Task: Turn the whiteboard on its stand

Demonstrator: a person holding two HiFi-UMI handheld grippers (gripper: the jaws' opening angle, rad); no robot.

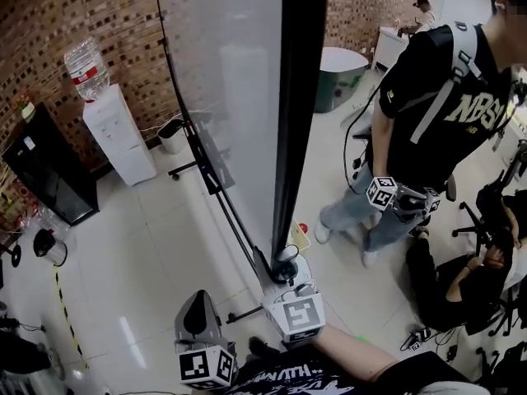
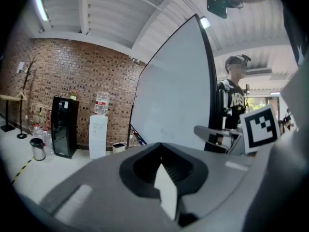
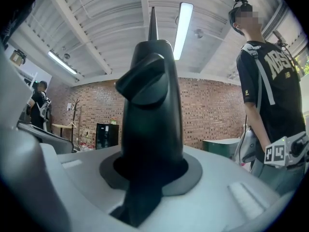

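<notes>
The whiteboard (image 1: 226, 72) stands tall in front of me, its black side frame (image 1: 298, 97) running down the middle of the head view. My right gripper (image 1: 286, 270) is shut on that frame low down. In the right gripper view the black frame (image 3: 149, 110) fills the space between the jaws of the right gripper (image 3: 145, 178). My left gripper (image 1: 198, 304) hangs left of it, apart from the board, shut with nothing held. From the left gripper (image 2: 166, 187) I see the white board face (image 2: 174, 95) ahead. The stand's legs (image 1: 202, 167) reach back left.
A person in a black T-shirt (image 1: 445, 105) stands close on the right with marker-cube grippers (image 1: 397, 197). Another person (image 1: 461, 290) sits on the floor at the right. A water dispenser (image 1: 119, 130), a black cabinet (image 1: 45, 171) and a bin (image 1: 173, 135) line the brick wall.
</notes>
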